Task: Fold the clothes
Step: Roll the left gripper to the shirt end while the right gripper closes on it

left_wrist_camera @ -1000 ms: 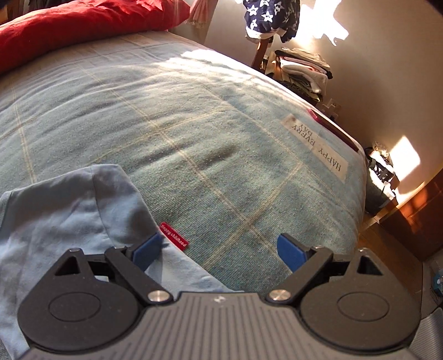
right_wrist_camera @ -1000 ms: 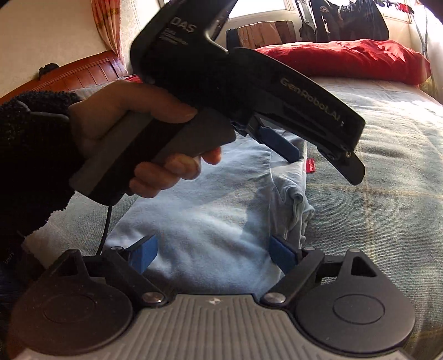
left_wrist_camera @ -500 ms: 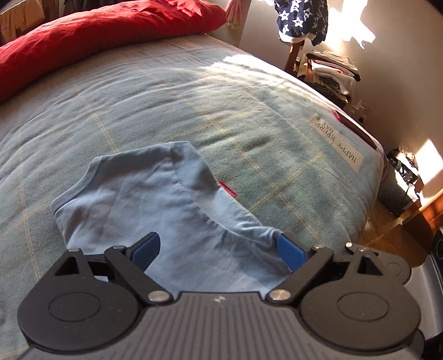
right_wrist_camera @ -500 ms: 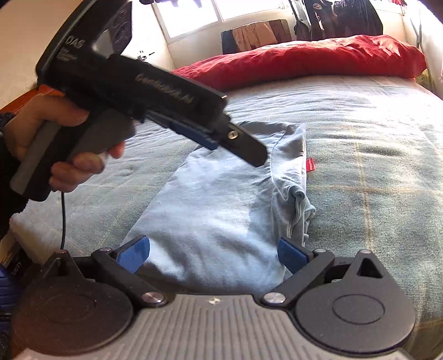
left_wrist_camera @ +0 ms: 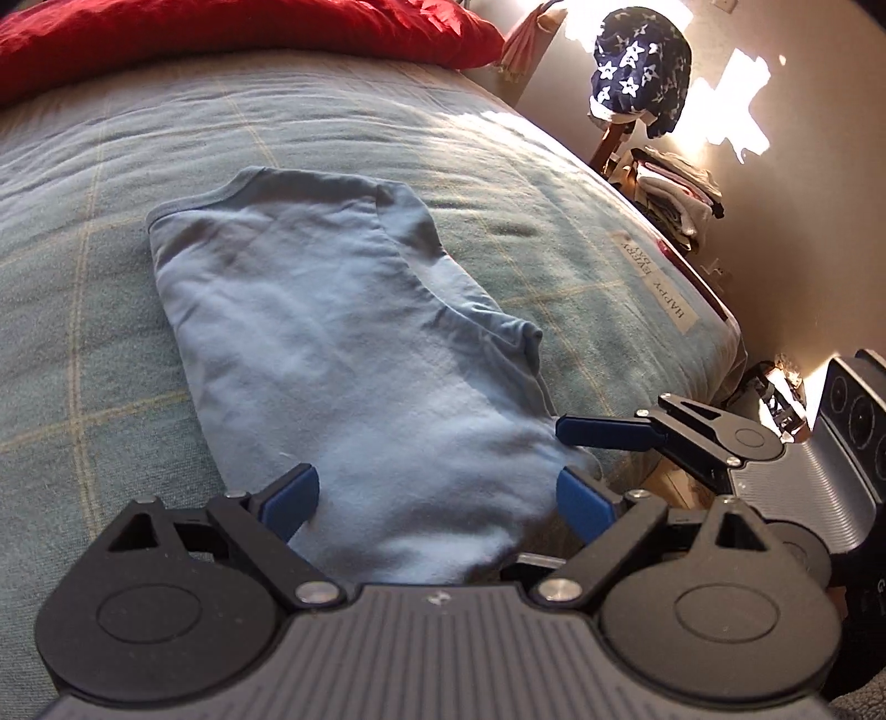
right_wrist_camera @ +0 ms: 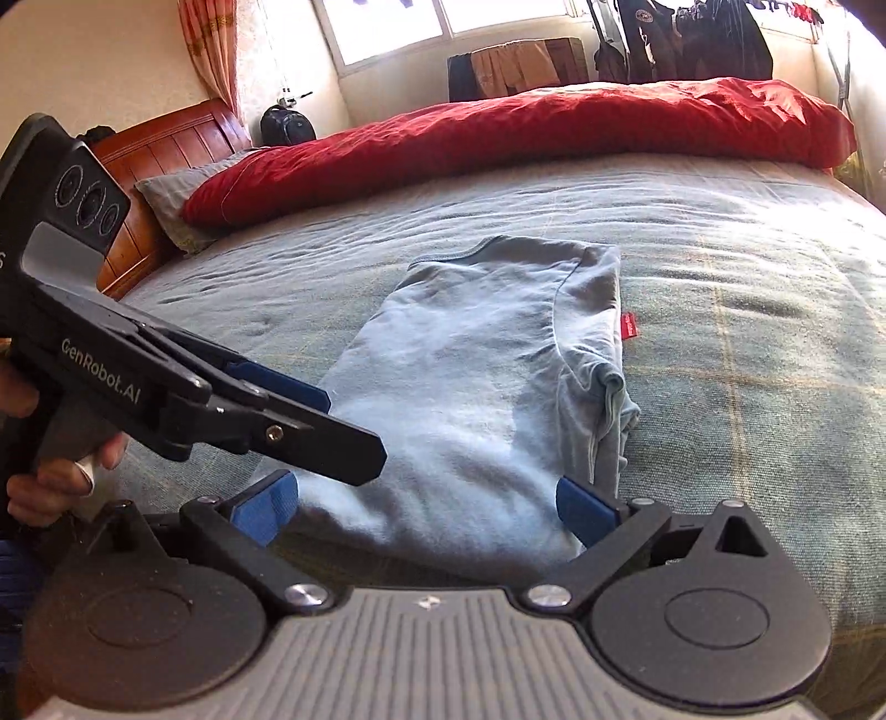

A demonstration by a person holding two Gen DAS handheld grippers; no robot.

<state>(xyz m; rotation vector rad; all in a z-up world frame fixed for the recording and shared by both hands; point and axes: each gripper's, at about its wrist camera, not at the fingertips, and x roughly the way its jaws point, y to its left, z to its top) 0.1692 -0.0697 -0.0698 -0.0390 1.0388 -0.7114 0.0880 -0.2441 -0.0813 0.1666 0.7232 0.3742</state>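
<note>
A light blue shirt (left_wrist_camera: 343, 343) (right_wrist_camera: 487, 399) lies folded into a long strip on the green plaid bedspread (left_wrist_camera: 554, 221) (right_wrist_camera: 747, 332), with a bunched sleeve and a red tag (right_wrist_camera: 629, 325) on its right side. My left gripper (left_wrist_camera: 437, 498) is open just above the shirt's near hem, touching no cloth. In the right wrist view the left gripper (right_wrist_camera: 288, 410), held by a hand, comes in from the left. My right gripper (right_wrist_camera: 426, 509) is open at the same hem's right corner, the hem lying between its wide pads. One of its blue fingers (left_wrist_camera: 603, 432) shows in the left wrist view.
A red duvet (left_wrist_camera: 221, 33) (right_wrist_camera: 554, 122) lies across the far side of the bed. The bed's edge (left_wrist_camera: 720, 332) drops off at the right, with a stack of folded clothes (left_wrist_camera: 675, 194) and a star-patterned garment (left_wrist_camera: 642, 72) beyond. A wooden headboard (right_wrist_camera: 160, 144) stands at the left.
The left gripper swept from over the shirt's far part back and to the left, ending low beside the near hem. The right gripper stayed put and its jaws widened a little.
</note>
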